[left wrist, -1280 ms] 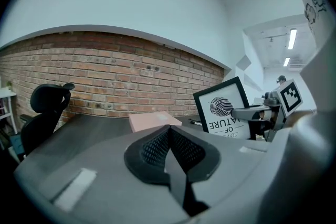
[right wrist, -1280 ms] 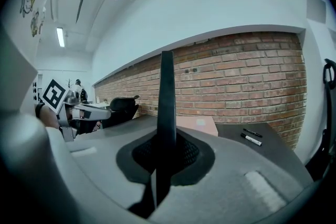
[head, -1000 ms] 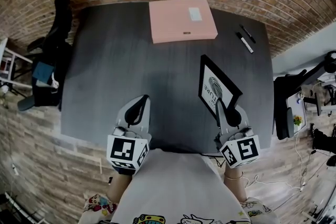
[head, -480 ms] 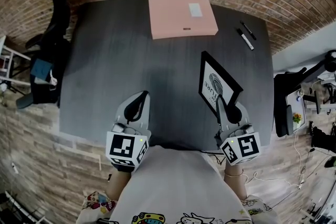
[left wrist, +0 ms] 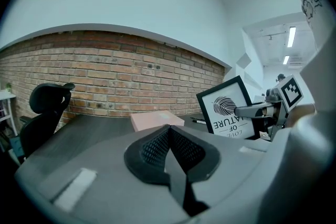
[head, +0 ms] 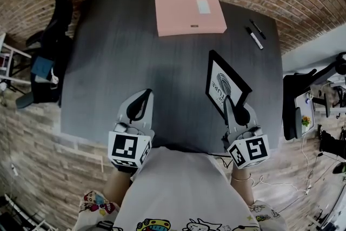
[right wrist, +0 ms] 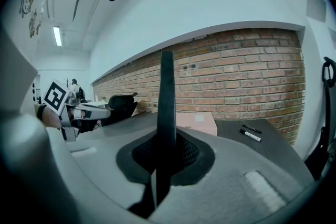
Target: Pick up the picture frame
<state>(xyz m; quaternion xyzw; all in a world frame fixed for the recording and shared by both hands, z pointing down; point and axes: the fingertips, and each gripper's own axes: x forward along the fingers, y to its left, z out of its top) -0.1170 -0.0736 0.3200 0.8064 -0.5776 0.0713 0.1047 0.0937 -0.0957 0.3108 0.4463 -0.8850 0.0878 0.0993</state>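
Note:
The black picture frame [head: 224,86], with a leaf print and lettering on white, stands tilted on edge above the dark table [head: 135,62] at the right. My right gripper [head: 229,108] is shut on its near lower edge. In the right gripper view the frame's thin black edge [right wrist: 167,92] rises upright from between the jaws of my right gripper [right wrist: 166,140]. The left gripper view shows the frame's face [left wrist: 227,107] off to the right. My left gripper [head: 141,104] is shut with nothing in it and hovers over the table's near side, apart from the frame.
A flat pink box [head: 189,12] lies at the table's far edge by the brick wall. Two markers [head: 254,36] lie at the far right corner. A black office chair [head: 54,35] stands left of the table, another [head: 303,100] to the right.

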